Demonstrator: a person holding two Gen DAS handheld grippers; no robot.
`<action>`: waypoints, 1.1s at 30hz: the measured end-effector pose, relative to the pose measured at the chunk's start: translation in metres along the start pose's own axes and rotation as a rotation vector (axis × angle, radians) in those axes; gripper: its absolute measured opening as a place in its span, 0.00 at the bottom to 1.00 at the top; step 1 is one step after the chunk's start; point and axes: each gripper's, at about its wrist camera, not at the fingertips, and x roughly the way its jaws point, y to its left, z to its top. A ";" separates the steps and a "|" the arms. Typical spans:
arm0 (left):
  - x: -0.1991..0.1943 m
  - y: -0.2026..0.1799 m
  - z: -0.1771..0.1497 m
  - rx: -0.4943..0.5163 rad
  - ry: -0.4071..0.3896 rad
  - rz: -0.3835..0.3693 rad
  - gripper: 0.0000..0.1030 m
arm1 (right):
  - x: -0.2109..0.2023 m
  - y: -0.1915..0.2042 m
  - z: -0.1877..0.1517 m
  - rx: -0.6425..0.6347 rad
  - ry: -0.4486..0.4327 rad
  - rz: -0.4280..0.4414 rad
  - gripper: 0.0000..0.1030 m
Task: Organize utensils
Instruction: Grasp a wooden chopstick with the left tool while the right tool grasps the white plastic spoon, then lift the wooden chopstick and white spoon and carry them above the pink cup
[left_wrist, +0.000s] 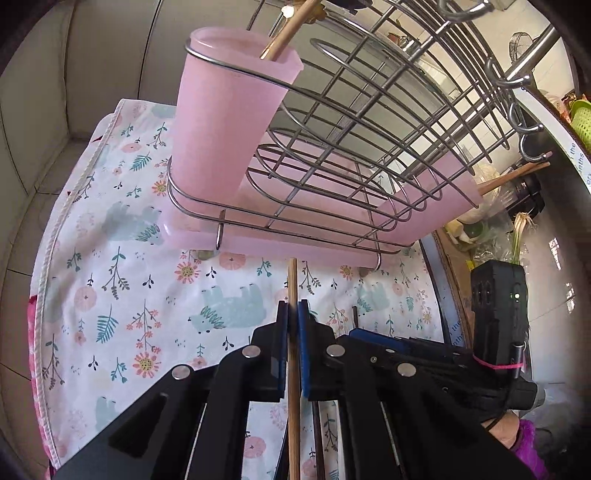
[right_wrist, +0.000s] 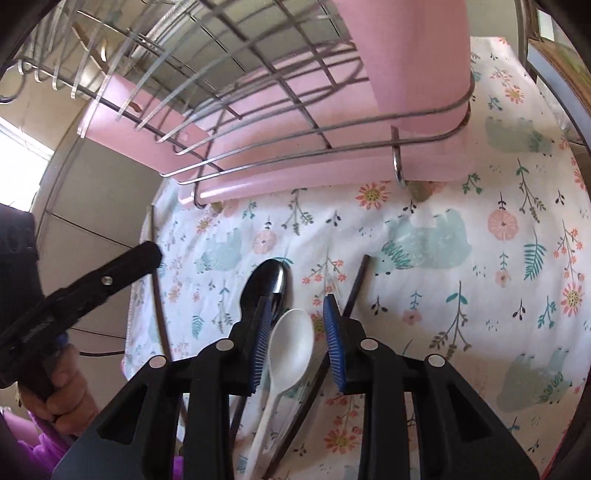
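Wooden chopstick (left_wrist: 292, 295) is pinched mid-shaft by the left gripper (left_wrist: 292, 321): light, stiff, probably slippery. Right gripper (right_wrist: 297, 325) jaws wide around white plastic spoon (right_wrist: 291, 347), best taken at its neck, 6 o'clock of the bowl.

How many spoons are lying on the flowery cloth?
2. The white plastic spoon lies between the right gripper's open fingers; the dark metal spoon lies just beyond it, to the left. Others may be hidden under the gripper.
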 end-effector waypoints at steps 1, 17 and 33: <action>-0.001 0.001 0.000 -0.001 -0.003 -0.001 0.05 | 0.003 -0.001 -0.001 0.002 0.009 0.004 0.29; -0.033 0.016 0.001 -0.022 -0.053 -0.011 0.05 | -0.015 -0.009 -0.030 -0.037 -0.054 0.031 0.03; -0.103 -0.005 0.000 0.014 -0.246 -0.029 0.05 | -0.137 0.018 -0.047 -0.167 -0.470 -0.076 0.03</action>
